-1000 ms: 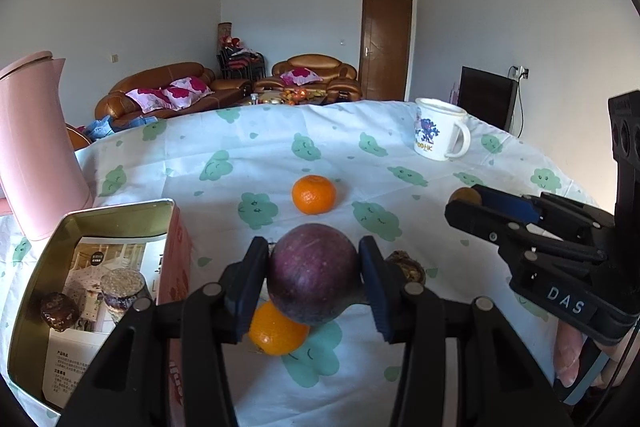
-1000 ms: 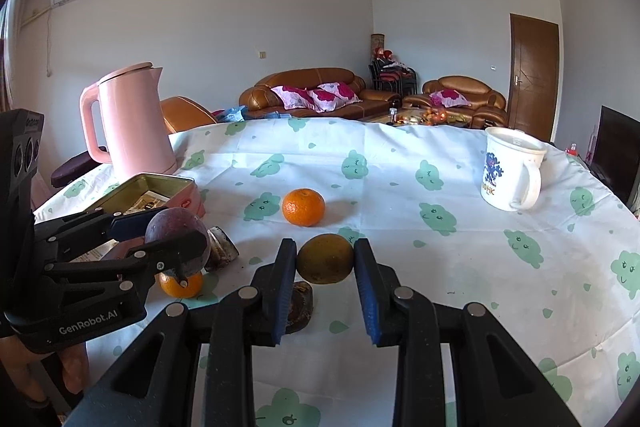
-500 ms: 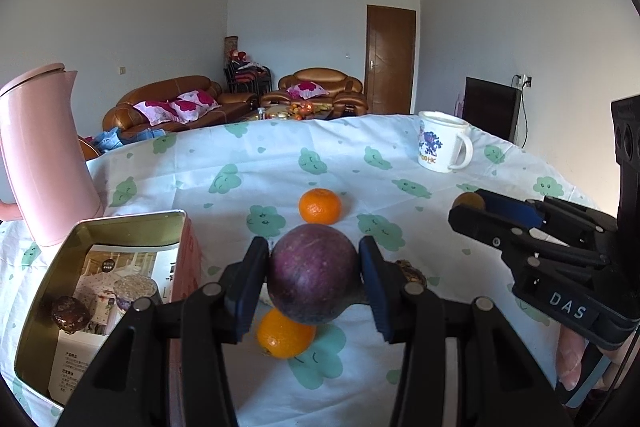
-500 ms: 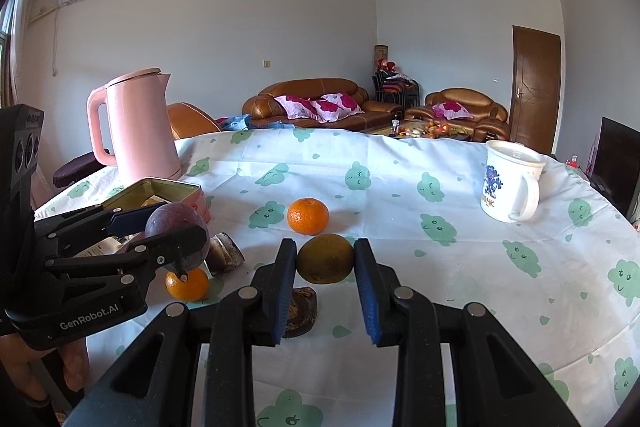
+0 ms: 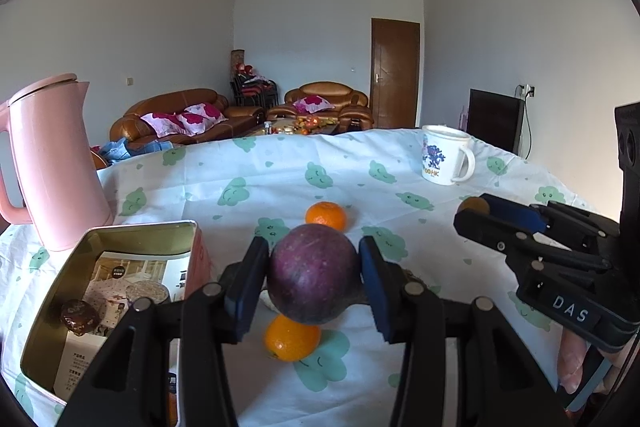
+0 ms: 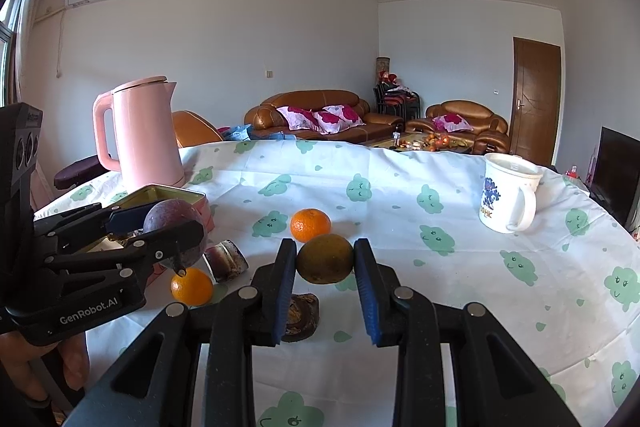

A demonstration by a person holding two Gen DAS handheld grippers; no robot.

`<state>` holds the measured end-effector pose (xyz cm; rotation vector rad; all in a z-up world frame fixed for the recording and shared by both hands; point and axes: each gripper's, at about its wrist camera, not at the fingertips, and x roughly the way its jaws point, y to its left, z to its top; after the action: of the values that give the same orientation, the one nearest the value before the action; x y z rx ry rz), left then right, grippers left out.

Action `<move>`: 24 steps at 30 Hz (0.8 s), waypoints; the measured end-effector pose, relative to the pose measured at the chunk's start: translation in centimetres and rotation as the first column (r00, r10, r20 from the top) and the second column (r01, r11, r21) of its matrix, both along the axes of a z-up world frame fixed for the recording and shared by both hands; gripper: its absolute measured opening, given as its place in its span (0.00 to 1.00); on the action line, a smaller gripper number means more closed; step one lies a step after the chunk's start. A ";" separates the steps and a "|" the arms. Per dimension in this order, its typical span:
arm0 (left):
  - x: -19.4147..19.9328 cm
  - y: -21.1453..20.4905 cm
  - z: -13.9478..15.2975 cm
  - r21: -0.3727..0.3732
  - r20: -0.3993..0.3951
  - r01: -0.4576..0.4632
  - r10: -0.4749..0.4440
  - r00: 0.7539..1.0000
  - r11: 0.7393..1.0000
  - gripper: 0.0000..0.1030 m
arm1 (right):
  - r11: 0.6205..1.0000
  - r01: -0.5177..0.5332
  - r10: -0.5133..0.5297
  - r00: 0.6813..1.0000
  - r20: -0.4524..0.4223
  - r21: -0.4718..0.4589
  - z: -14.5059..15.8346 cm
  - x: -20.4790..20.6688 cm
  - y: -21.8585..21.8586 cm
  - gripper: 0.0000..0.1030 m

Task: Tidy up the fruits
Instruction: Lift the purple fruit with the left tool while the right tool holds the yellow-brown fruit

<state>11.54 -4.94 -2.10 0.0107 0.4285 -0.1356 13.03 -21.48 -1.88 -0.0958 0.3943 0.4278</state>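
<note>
My left gripper [image 5: 312, 279] is shut on a round purple fruit [image 5: 313, 273] and holds it above the table, over an orange [image 5: 292, 339] that lies on the cloth. My right gripper [image 6: 325, 263] is shut on a greenish-brown fruit [image 6: 325, 258], also held above the table. A second orange [image 5: 326, 215] lies farther back on the cloth; it also shows in the right wrist view [image 6: 310, 225]. The left gripper and purple fruit [image 6: 174, 223] show at the left of the right wrist view. The right gripper [image 5: 476, 211] shows at the right of the left wrist view.
An open gold tin [image 5: 48, 323] with papers and small items stands at the left. A pink kettle [image 5: 52, 163] is behind it. A white mug [image 6: 508, 197] stands at the back right. A small jar [image 6: 226, 261] and a dark wrapped item [image 6: 300, 315] lie on the cloth.
Both grippers have risen and tilted up with their fruits still held; the table objects sit lower in both views.
</note>
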 end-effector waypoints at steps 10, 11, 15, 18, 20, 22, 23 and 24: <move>-0.8 0.1 0.2 0.000 0.039 -0.017 0.017 0.999 1.000 0.47 | 1.000 -0.004 0.004 1.000 0.028 0.006 0.2 -0.5 -0.2 0.30; -0.9 0.1 0.2 0.000 0.042 -0.017 0.017 0.999 1.000 0.47 | 1.000 -0.004 0.004 1.000 0.030 0.006 0.2 -0.5 -0.2 0.30; -1.2 0.1 0.3 0.003 0.057 -0.019 0.019 0.998 1.000 0.47 | 1.000 -0.003 0.003 0.999 0.039 0.008 0.2 -0.7 -0.3 0.30; -1.3 0.1 0.4 0.003 0.066 -0.022 0.022 0.998 1.000 0.47 | 1.000 -0.003 0.002 0.999 0.048 0.011 0.3 -0.8 -0.3 0.30; -1.4 0.1 0.4 0.004 0.072 -0.025 0.025 0.997 1.000 0.47 | 1.000 -0.003 0.002 0.999 0.054 0.012 0.3 -1.0 -0.3 0.30; -1.5 0.1 0.4 0.003 0.078 -0.028 0.027 0.997 1.000 0.47 | 1.000 -0.002 0.001 0.998 0.057 0.011 0.3 -1.1 -0.3 0.30; -1.5 0.1 0.5 0.002 0.082 -0.029 0.029 0.996 1.000 0.47 | 1.000 -0.001 0.001 0.998 0.059 0.011 0.4 -1.1 -0.3 0.30; -1.6 0.2 0.5 0.002 0.085 -0.031 0.031 0.996 1.000 0.47 | 1.000 -0.001 0.000 0.998 0.061 0.012 0.4 -1.1 -0.4 0.30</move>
<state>9.93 -4.77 -1.59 0.0128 0.3434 -0.1039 11.90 -21.83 -1.49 -0.0973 0.3315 0.4264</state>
